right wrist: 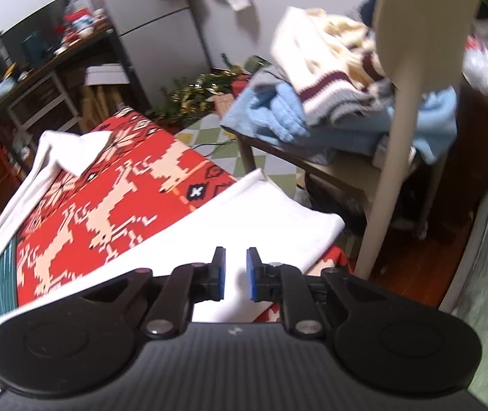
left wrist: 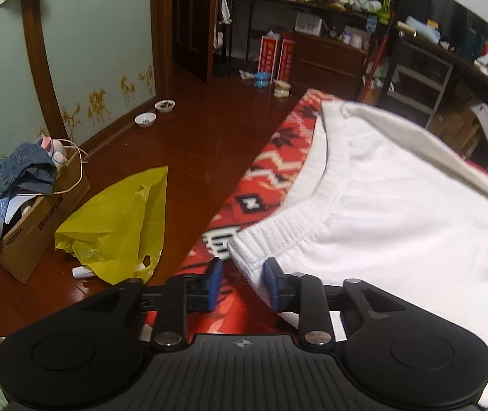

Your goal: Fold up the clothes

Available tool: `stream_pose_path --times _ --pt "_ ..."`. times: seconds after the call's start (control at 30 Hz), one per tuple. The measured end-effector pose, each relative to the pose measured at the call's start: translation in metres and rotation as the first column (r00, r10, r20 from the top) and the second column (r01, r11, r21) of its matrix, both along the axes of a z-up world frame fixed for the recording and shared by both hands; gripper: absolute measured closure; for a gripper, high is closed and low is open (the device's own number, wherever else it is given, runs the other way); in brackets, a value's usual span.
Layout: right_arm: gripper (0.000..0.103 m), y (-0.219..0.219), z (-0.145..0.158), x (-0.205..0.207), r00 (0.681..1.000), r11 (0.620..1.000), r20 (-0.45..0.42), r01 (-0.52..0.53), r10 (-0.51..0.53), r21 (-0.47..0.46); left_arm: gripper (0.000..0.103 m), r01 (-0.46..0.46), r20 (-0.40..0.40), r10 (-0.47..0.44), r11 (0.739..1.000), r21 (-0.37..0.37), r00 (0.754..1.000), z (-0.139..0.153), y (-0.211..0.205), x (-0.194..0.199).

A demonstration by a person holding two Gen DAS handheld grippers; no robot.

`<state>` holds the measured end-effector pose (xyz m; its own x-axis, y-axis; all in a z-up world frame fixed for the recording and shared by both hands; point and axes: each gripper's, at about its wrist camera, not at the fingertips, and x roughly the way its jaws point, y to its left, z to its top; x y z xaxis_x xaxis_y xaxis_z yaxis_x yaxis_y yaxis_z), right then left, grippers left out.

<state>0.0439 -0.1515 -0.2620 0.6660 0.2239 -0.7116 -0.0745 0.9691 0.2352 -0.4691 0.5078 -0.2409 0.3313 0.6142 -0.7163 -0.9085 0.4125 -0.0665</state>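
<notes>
A white sweatshirt (left wrist: 398, 205) lies on a red patterned blanket (left wrist: 264, 178); its ribbed hem (left wrist: 278, 229) faces the left wrist view. My left gripper (left wrist: 242, 267) stands open, with the hem's corner reaching between its blue pads (left wrist: 214, 279). In the right wrist view, a white sleeve (right wrist: 261, 215) of the sweatshirt runs across the red blanket (right wrist: 114, 198) toward the table's edge. My right gripper (right wrist: 236, 263) hovers over this sleeve, open, its pads not closed on the cloth. Another white part (right wrist: 73, 150) lies folded at the far left.
Left of the table lie a yellow plastic bag (left wrist: 120, 222), a cardboard box (left wrist: 28, 233) of clothes and two pet bowls (left wrist: 155, 113) on the wooden floor. To the right stand a side table (right wrist: 312, 161) piled with knitwear (right wrist: 329, 68) and a pale pole (right wrist: 401, 126).
</notes>
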Motion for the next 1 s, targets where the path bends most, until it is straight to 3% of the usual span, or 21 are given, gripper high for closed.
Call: stream_pose_path --times 0.23,0.53,0.63,0.67,0.73,0.87,0.93,1.0 --pt "0.077 0.009 0.004 -0.008 0.995 0.995 0.038 -0.089 0.09 -0.043 0.065 0.024 0.035 -0.025 0.999 0.042 0.999 0.021 -0.013 0.005" --pt "0.075 -0.035 0.0 0.032 0.999 0.998 0.048 -0.018 0.021 -0.058 0.059 0.181 0.119 -0.185 0.982 0.046 0.975 0.033 -0.044 0.053" --pt "0.062 -0.039 -0.003 0.051 0.995 0.997 0.079 -0.064 0.068 -0.053 0.059 0.235 0.114 -0.238 0.971 0.036 0.965 0.03 -0.057 0.073" --pt "0.053 -0.038 -0.005 0.057 0.992 0.995 0.087 -0.083 0.088 -0.062 0.059 0.251 0.115 -0.253 0.968 0.029 0.961 0.03 -0.062 0.079" --pt "0.051 -0.032 -0.01 0.068 0.984 0.986 0.104 -0.13 0.141 -0.105 0.059 0.273 0.109 -0.274 0.962 0.023 0.955 0.029 -0.068 0.087" --pt "0.056 -0.016 -0.022 0.081 0.965 0.958 0.11 -0.214 0.238 -0.189 0.059 0.302 0.082 -0.303 0.953 0.026 0.949 0.027 -0.079 0.096" --pt "0.071 -0.011 -0.027 0.085 0.961 0.954 0.11 -0.23 0.254 -0.191 0.059 0.297 0.091 -0.298 0.955 0.027 0.95 0.028 -0.081 0.096" --pt "0.094 -0.008 -0.03 0.088 0.958 0.952 0.117 -0.237 0.262 -0.193 0.059 0.294 0.104 -0.294 0.956 0.018 0.95 0.027 -0.082 0.097"
